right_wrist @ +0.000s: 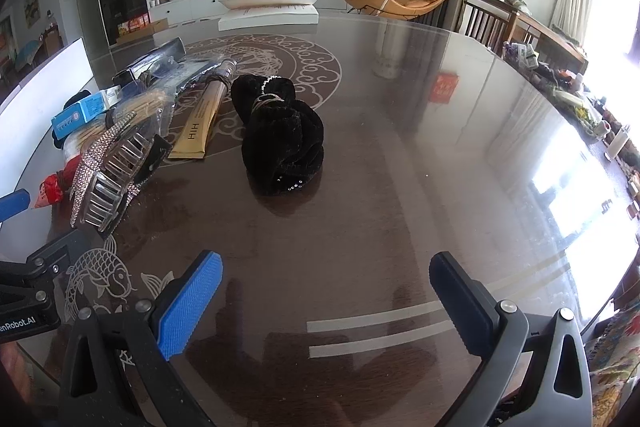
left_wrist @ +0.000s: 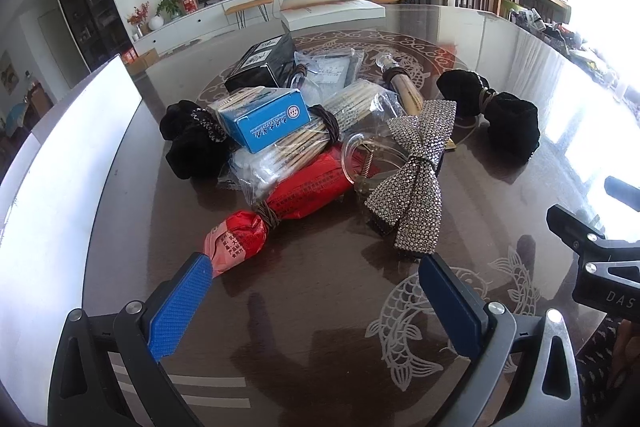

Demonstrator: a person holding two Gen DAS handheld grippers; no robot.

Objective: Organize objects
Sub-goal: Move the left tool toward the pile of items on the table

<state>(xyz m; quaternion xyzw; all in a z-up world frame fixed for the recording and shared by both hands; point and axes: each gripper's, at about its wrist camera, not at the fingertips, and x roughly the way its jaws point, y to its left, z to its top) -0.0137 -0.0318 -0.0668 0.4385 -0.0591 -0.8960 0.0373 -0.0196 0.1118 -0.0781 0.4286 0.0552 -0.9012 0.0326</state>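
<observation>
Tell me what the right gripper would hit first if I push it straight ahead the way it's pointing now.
Probably the black velvet scrunchie bundle. It lies alone on the table ahead of the open right gripper, slightly left of its centre line. Nothing lies between them, though depth is hard to judge.

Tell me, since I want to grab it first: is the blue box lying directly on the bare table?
No, the blue box rests atop a pile of bundled sticks and plastic packets, above the table.

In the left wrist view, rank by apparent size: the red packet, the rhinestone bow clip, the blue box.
1. red packet, longest of the three
2. rhinestone bow clip, close behind; it lies nearer the camera, so this ranking is unsure
3. blue box, clearly smallest
</observation>
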